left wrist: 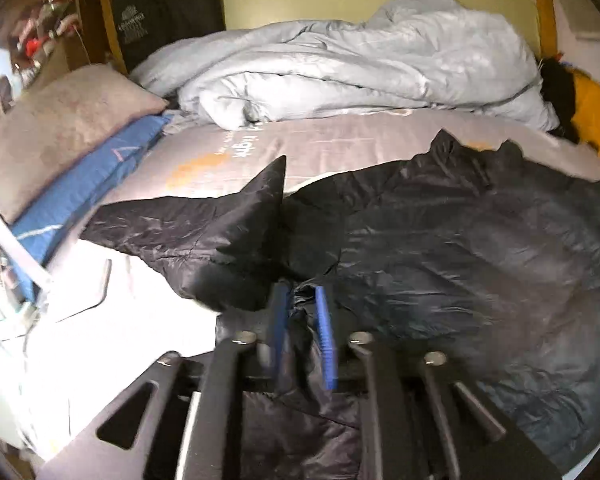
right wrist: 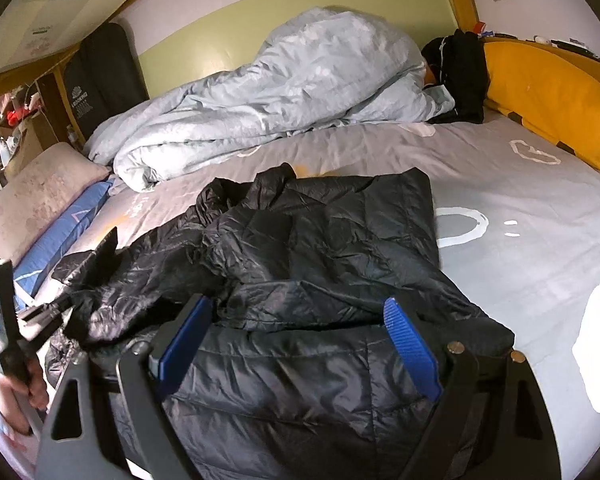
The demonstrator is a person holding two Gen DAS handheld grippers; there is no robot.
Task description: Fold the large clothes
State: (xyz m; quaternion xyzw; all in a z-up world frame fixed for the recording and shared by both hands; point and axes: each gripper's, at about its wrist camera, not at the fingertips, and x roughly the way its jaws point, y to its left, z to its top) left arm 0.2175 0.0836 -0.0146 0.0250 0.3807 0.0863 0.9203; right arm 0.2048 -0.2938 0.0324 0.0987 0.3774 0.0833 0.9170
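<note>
Blue-padded left claw pinches a fold of the black quilted puffer jacket, which lies crumpled on the grey bed sheet. Right claw hovers spread wide above its hem. Its fabric looks light, puffy and slippery; seams and hems probably offer the firmest grip.

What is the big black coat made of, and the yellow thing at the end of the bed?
The black coat looks like thin, shiny nylon with puffy filling: it glints, crinkles and has stitched squares. The yellow thing looks like soft matte cloth over padding, though that is less sure.
</note>
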